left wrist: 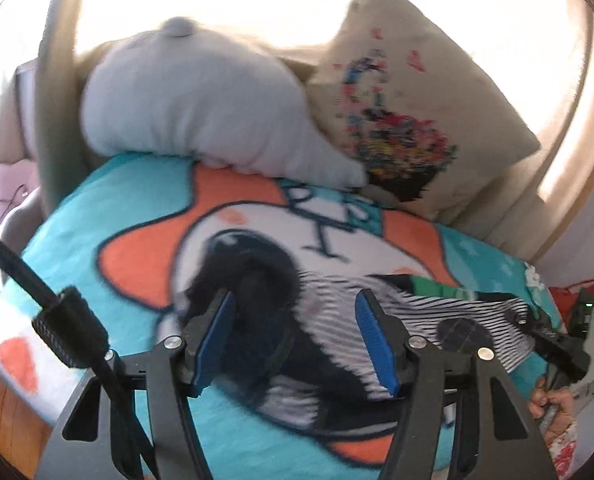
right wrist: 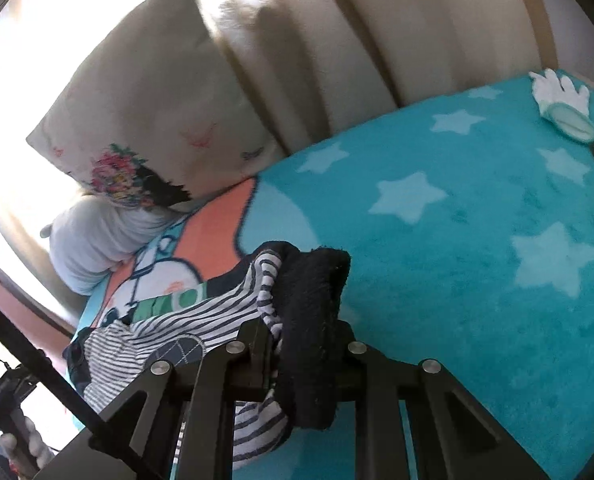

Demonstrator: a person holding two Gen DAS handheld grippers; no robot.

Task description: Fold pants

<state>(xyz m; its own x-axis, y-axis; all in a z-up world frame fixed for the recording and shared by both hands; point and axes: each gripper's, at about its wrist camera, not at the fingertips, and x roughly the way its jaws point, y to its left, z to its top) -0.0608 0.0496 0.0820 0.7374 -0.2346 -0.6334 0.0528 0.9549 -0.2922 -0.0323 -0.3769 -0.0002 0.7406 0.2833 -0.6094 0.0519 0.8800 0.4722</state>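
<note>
The pants (left wrist: 449,316) are small, striped black and white with dark cuffs and a dark round patch, lying on a teal cartoon blanket (left wrist: 129,200). My left gripper (left wrist: 293,312) is open, its blue pads (left wrist: 377,340) either side of a dark cuff (left wrist: 253,284) without closing on it. My right gripper (right wrist: 301,332) is shut on the dark waistband end of the pants (right wrist: 313,320) and holds it bunched above the blanket (right wrist: 477,240). The right gripper also shows at the far right of the left wrist view (left wrist: 557,344).
A grey plush cushion (left wrist: 201,108) and a cream flower-print pillow (left wrist: 413,92) lean at the bed's head. A white glove-shaped item (right wrist: 561,100) lies on the starred blanket at far right. A black cable (left wrist: 37,296) hangs at left.
</note>
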